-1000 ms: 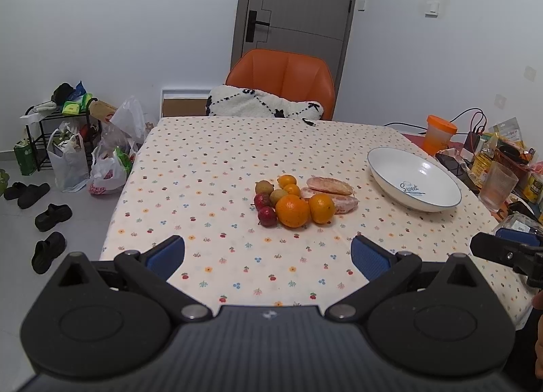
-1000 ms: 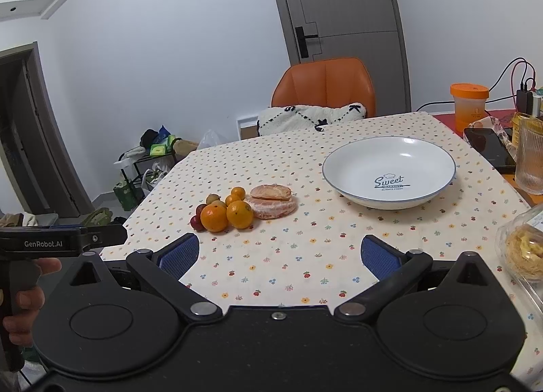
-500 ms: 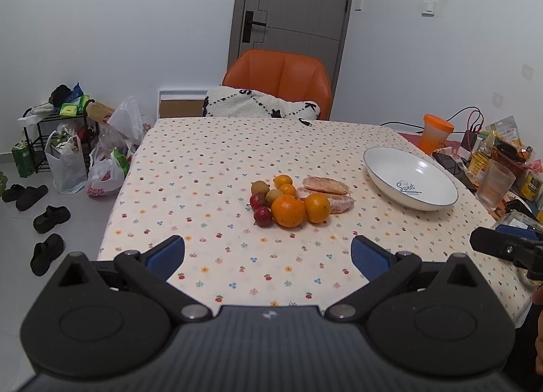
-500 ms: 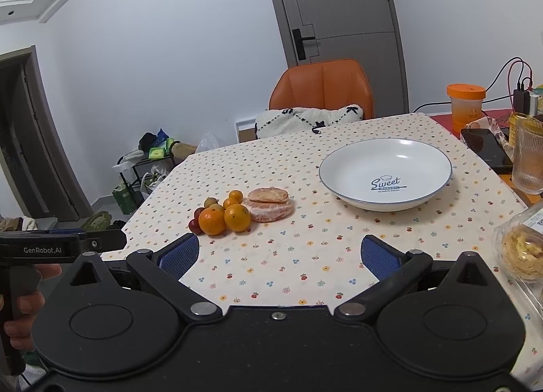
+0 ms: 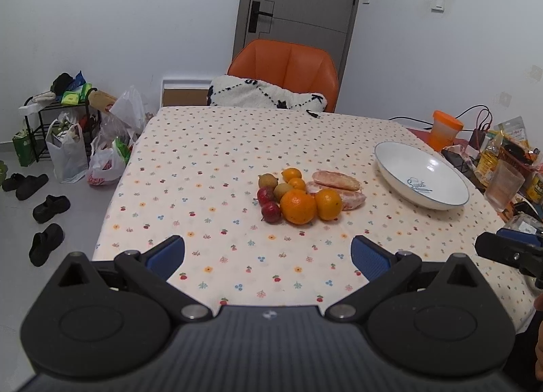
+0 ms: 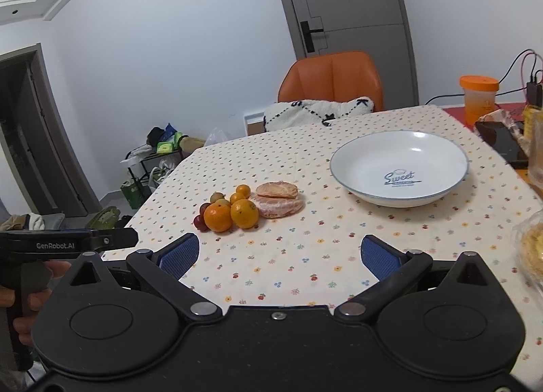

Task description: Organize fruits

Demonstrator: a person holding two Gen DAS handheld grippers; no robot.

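A pile of fruit sits mid-table: two large oranges (image 5: 298, 206) (image 6: 218, 217), small oranges (image 5: 291, 174), dark red fruits (image 5: 271, 212), greenish-brown fruits (image 5: 267, 180) and peeled pinkish citrus pieces (image 5: 336, 180) (image 6: 279, 203). A white bowl (image 5: 422, 180) (image 6: 400, 167) printed "Sweet" stands empty to the right of the pile. My left gripper (image 5: 268, 254) is open over the near table edge, well short of the fruit. My right gripper (image 6: 280, 254) is open too, near the front edge, with nothing between its fingers.
The table (image 5: 210, 154) has a floral cloth. An orange chair (image 5: 286, 70) with a white cushion stands at the far end. An orange-lidded cup (image 5: 446, 129), a glass (image 5: 504, 185), a phone (image 6: 502, 139) and packets crowd the right side. Bags and shoes (image 5: 51, 209) lie on the floor left.
Both grippers have drawn back and risen slightly, so the fruit and bowl look a little smaller and lower. Both jaws stay open; nothing on the table moved.
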